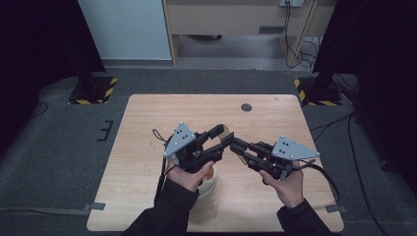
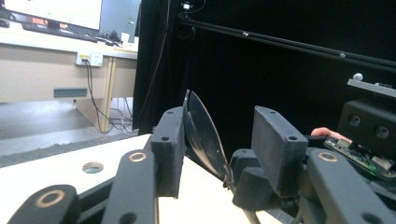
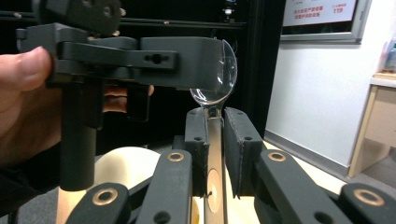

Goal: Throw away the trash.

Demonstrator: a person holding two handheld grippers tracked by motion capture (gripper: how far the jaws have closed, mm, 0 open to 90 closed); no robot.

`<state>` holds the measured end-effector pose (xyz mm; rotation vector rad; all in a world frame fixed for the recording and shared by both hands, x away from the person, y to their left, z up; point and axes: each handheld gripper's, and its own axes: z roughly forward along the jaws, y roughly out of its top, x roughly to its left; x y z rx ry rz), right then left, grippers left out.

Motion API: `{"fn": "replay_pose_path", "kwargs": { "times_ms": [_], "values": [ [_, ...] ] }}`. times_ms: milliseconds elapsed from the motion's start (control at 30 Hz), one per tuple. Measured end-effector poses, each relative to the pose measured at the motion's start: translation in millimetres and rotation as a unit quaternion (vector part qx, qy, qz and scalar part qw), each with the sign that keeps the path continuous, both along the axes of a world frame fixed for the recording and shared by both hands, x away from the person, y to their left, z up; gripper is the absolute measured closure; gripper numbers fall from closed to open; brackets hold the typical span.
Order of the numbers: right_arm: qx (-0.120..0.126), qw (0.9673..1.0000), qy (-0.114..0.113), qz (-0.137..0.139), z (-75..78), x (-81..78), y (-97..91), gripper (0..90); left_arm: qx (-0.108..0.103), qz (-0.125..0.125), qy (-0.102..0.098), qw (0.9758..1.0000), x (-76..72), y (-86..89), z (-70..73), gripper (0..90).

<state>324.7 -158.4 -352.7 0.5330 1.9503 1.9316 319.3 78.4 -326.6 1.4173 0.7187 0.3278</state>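
Wooden table (image 1: 147, 147) first, pale and broad, with both of the person's forearms coming in from the near edge and meeting above its middle. Beneath the left hand (image 1: 189, 174) sits a white cup (image 1: 209, 189), near the front edge. Left gripper (image 1: 223, 135) points right and a little away, palm wrapped under its body; right gripper (image 1: 235, 144) points left, level, so the two tips meet. Right gripper's jaws are clamped on the handle of a clear plastic spoon (image 3: 215, 79), bowl upright above the pads in the right gripper view. Left gripper's jaws stand apart around that bowl (image 2: 203, 133), one pad against its edge, the other clear of it.
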Motion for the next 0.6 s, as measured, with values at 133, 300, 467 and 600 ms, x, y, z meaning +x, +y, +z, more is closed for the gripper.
{"fn": "replay_pose_path", "kwargs": {
  "times_ms": [133,300,467,600],
  "values": [
    [0.006,1.0,0.001,0.006,-0.3,-0.5,1.3,84.8,0.0,-0.006,0.004,1.0,-0.2,1.2,0.3,65.7],
    [0.006,0.9999,0.004,0.008,-1.2,-0.7,2.3,83.4,-0.005,-0.014,0.009,0.9998,-1.2,0.9,0.0,69.3],
    [0.001,0.9999,0.009,0.008,-2.0,0.3,2.1,78.4,-0.009,-0.019,0.003,0.9998,-3.1,4.3,1.1,70.1],
    [0.01,0.9999,0.008,0.001,0.8,1.5,-2.7,75.9,-0.012,-0.019,-0.002,0.9997,-3.6,11.1,1.8,70.7]
  ]
}}
